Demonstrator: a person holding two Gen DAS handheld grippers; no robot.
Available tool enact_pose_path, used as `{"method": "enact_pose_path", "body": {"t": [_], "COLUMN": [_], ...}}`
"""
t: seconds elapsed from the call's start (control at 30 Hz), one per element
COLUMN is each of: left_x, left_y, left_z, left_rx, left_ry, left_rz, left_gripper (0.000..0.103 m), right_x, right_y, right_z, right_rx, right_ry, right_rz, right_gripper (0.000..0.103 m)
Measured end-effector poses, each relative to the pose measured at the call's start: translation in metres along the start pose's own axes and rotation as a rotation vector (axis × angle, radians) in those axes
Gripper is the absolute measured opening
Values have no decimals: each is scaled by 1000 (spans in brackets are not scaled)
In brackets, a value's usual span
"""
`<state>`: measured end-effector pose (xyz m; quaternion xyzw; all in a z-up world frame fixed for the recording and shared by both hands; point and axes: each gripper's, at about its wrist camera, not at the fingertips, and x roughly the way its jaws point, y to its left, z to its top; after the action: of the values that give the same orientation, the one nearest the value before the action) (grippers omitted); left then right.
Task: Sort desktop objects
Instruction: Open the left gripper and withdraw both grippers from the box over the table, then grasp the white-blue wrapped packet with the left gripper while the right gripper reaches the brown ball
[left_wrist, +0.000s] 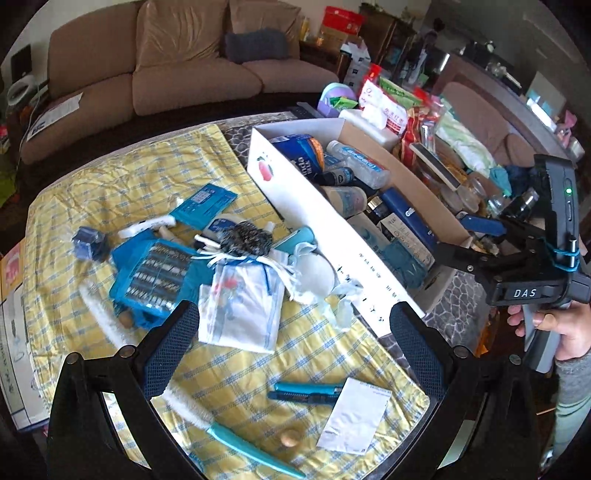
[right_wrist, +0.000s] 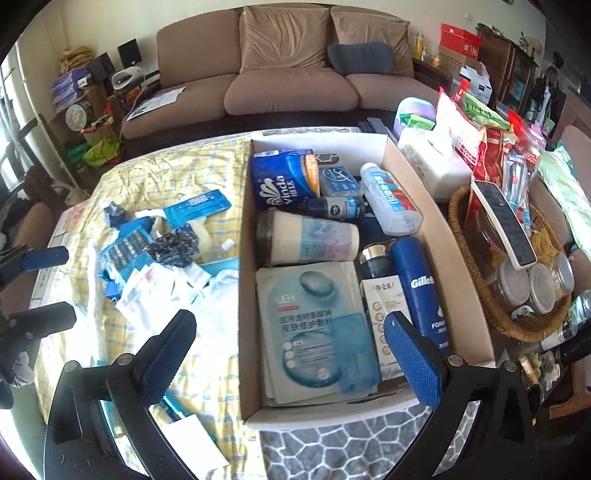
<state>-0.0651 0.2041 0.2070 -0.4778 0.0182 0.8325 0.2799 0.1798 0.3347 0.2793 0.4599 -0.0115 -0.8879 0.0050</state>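
Well, tools (left_wrist: 293, 336) (right_wrist: 291, 347) wide, above box rim (right_wrist: 243, 280)

Crumpled checked cloth (left_wrist: 147, 184); matt cardboard box (right_wrist: 436, 221)

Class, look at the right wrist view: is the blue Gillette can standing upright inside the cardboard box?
No, the Gillette can lies on its side among other items in the cardboard box.

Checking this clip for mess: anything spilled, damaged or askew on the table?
No spill or damage shows. The pile on the yellow cloth is a loose unsorted heap, and the cup lies on its side in the box.
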Motion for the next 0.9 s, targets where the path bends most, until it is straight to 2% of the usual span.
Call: {"method": "enact_pose_path", "body": {"t": [0.3, 0.53, 0.67, 0.8, 0.87, 0.9], "left_x": [-55, -67, -62, -44, -30, -23], "left_y": [83, 139, 146, 140, 134, 132], "left_z": [-80, -148, -176, -195, -200, -203], "left_rx": [-126, -223, -216, -190, -174, -167], "left_ry": [-25, -21, -9, 11, 22, 25], "left_rz": [38, 40, 59, 41, 43, 42], "left_gripper": [103, 103, 103, 103, 102, 99], "right_x": [-16, -5, 7, 19, 25, 29], "right_y": [71, 138, 172, 192, 195, 194], "right_z": [-42, -79, -101, -117, -122, -124], "right_rx": [-43, -125, -169, -179, -167, -159], "right_ry": [-20, -6, 5, 14, 20, 27], "right_rz": [71, 138, 164, 196, 210, 214], "right_gripper": [103, 103, 103, 100, 94, 87]}}
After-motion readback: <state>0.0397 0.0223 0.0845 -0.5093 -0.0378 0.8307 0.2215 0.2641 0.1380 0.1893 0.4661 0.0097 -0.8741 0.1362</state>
